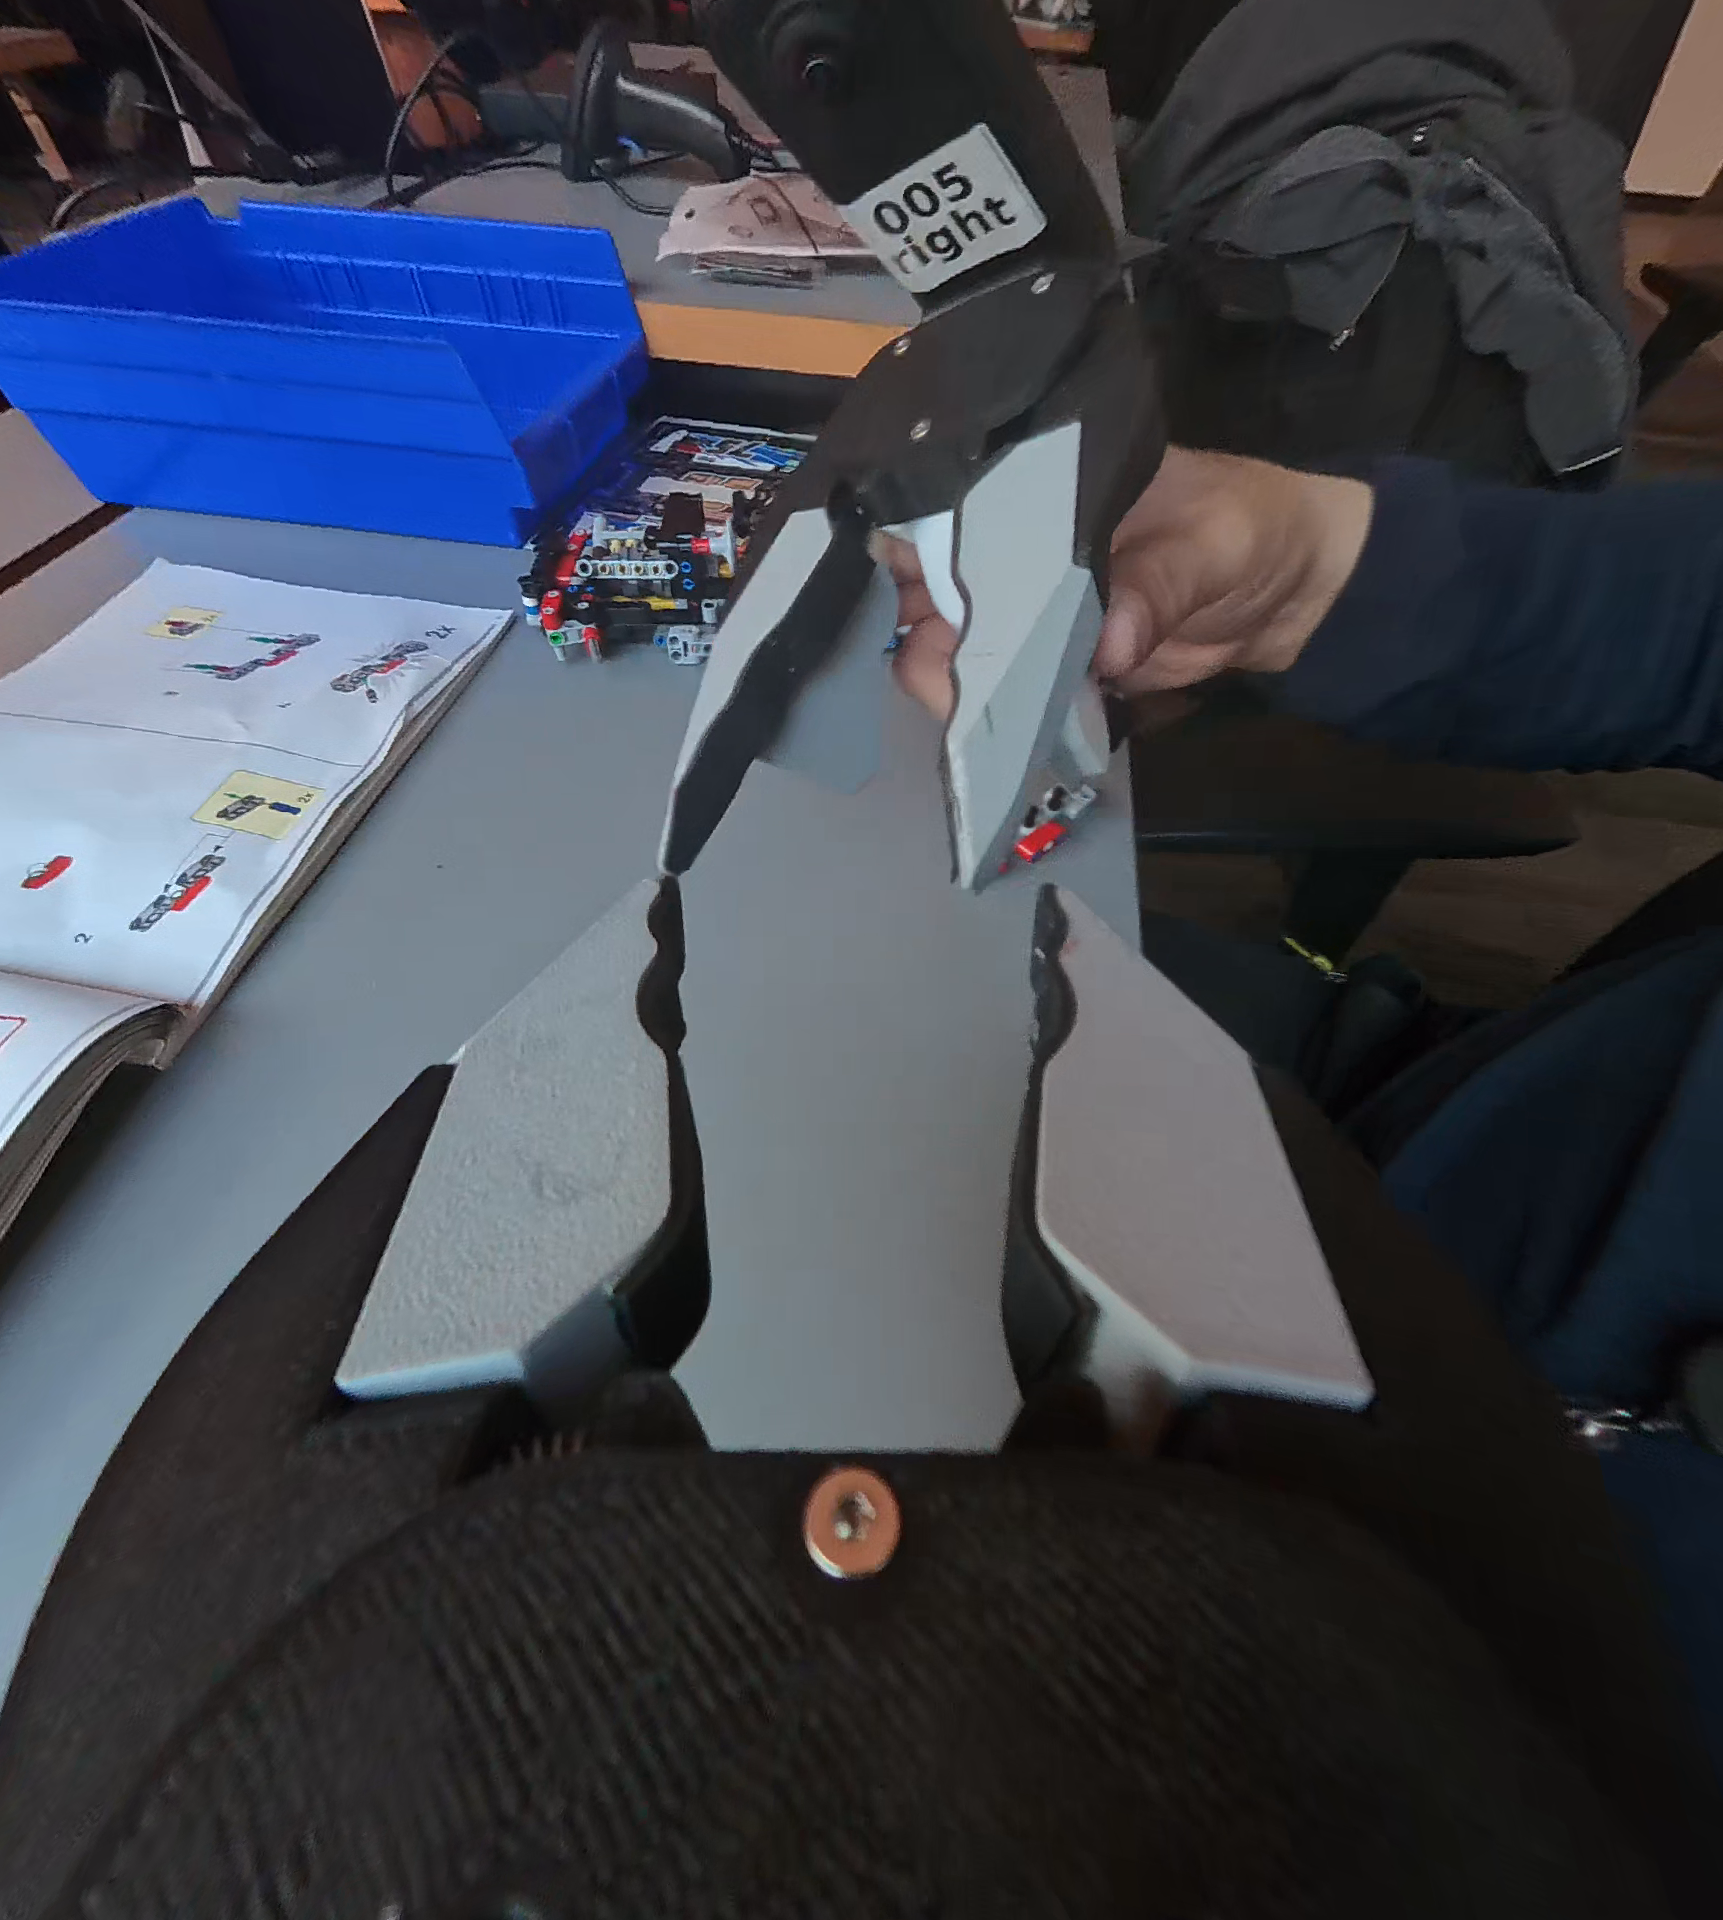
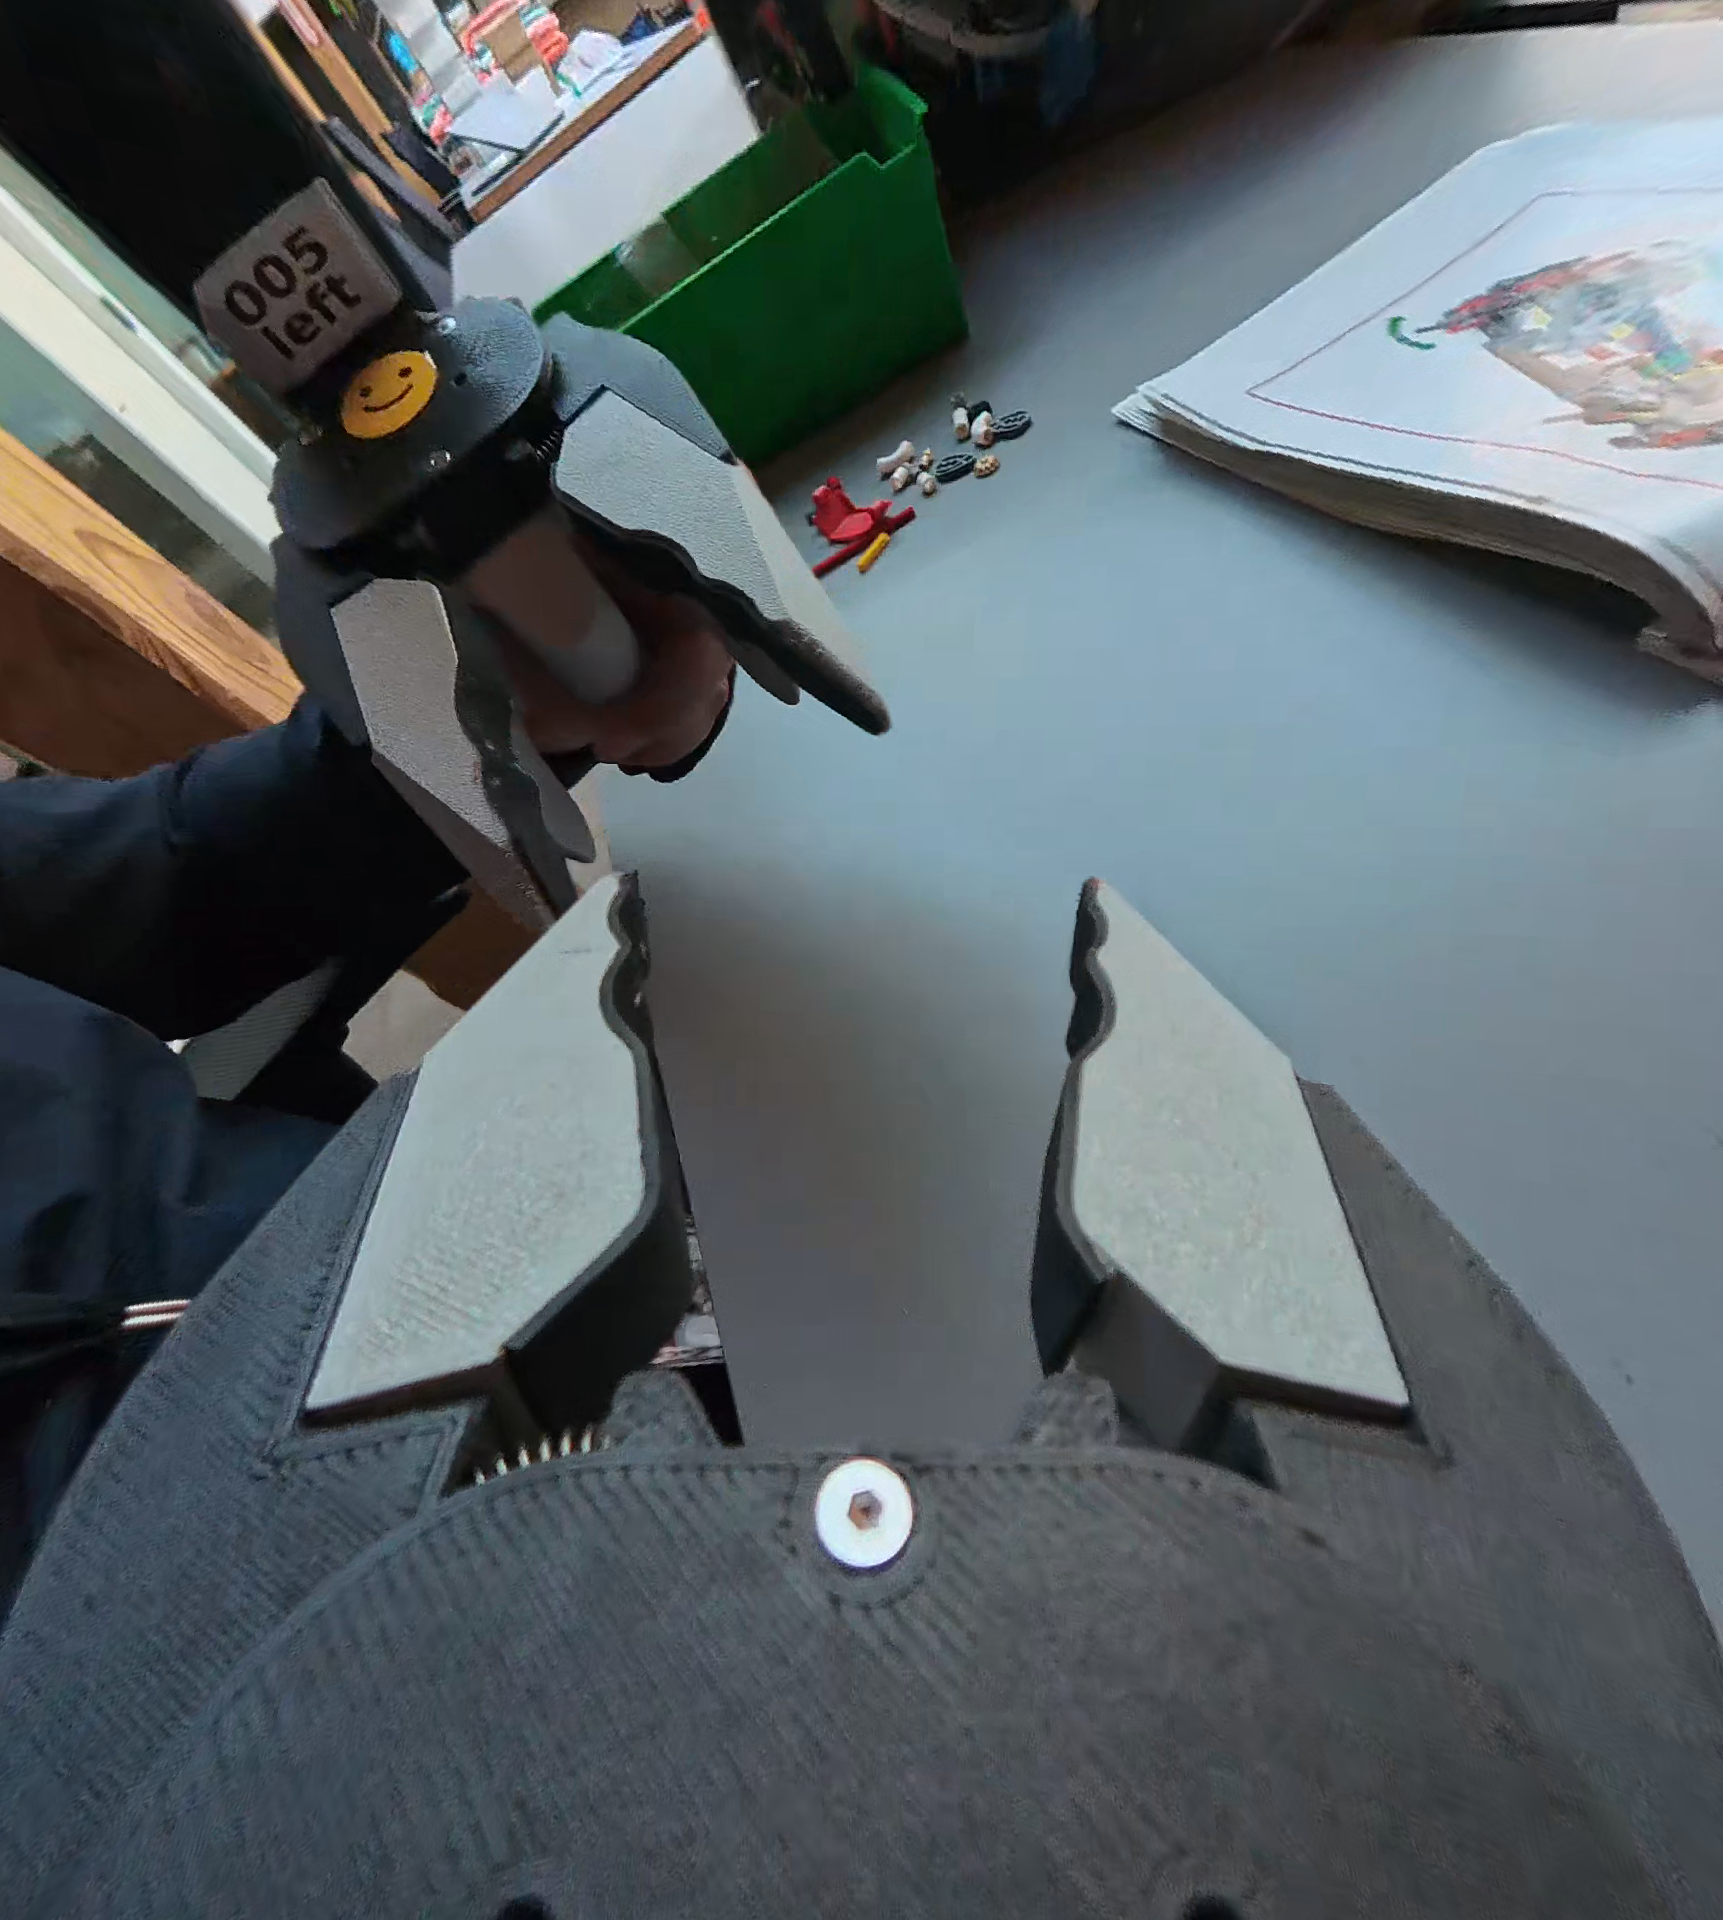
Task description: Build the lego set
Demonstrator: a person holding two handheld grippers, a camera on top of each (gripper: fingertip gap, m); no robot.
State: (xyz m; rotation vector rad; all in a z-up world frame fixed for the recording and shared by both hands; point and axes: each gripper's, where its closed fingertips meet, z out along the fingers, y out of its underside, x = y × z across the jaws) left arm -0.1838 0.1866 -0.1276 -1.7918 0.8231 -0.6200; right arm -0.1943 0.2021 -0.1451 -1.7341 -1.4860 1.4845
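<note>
Both claws released and empty over bare grey table (image 1: 566, 831) at frame centre, left gripper (image 1: 855, 896) tip to tip with right gripper (image 2: 862, 894), probably parked clear of small red-and-grey piece (image 1: 1049, 826), right of centre.

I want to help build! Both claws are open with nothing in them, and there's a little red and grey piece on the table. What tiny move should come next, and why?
Probably lower the right gripper toward the small red and grey piece beside its fingertip. Both it and the left gripper stand open over bare grey table, so that piece looks nearest.
</note>
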